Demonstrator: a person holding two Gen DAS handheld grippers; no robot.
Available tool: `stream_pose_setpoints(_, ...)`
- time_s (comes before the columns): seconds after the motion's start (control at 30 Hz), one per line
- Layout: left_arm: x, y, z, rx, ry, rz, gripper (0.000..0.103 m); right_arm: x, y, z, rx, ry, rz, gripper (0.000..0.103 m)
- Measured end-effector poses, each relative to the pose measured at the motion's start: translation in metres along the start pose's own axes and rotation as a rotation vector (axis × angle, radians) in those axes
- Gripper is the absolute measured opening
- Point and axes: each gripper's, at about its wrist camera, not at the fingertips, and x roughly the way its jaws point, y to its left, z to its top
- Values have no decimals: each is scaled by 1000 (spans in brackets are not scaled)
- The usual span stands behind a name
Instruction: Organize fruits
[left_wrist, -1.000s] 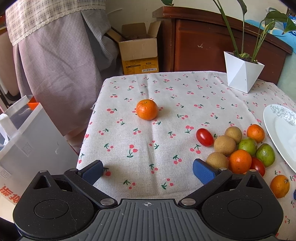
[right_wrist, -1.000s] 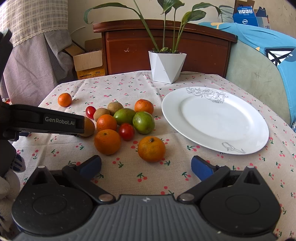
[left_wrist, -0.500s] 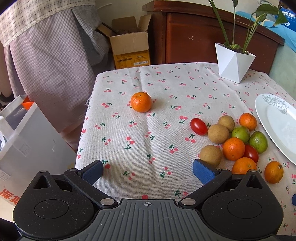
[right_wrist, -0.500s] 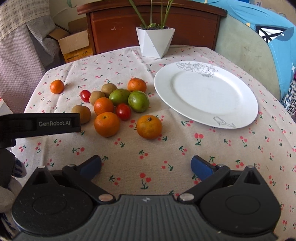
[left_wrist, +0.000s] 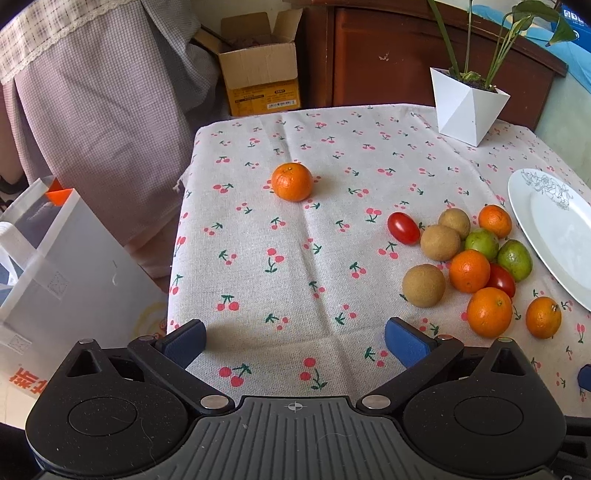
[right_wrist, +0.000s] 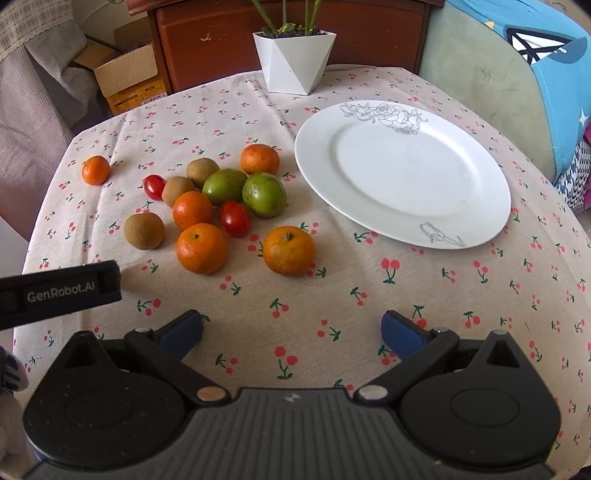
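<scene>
1. The left gripper (left_wrist: 294, 336) hovers low over the near edge of the surface (left_wrist: 295, 258), its blue fingers (left_wrist: 184, 338) spread wide apart and holding nothing.
2. The right gripper (right_wrist: 291, 332) also hangs above the cherry-print cloth, fingers (right_wrist: 400, 332) wide apart and empty.
3. In the right wrist view, a cluster of fruits (right_wrist: 221, 199) lies at 11 o'clock from the gripper: oranges, green fruits, brown fruits and small red tomatoes, several touching.
4. One orange (right_wrist: 289, 250) sits just apart from the cluster, toward the plate.
5. A lone orange (left_wrist: 291, 181) rests well apart, at 12 o'clock in the left wrist view.
6. The white plate (right_wrist: 402, 173) lies at 1 o'clock, beside the cluster.
7. A white plant pot (right_wrist: 294, 59) stands at the far edge.
</scene>
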Motion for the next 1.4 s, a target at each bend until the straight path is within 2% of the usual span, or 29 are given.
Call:
stream_pose_setpoints(0.3,-9,0,-2,6,8,23,103,1,-15,12,108,7,-8,102)
stream_pose_setpoints(1.4,-19,4,-2,-4,-1,62,102,-4,-9,14,83,-30,-14,102)
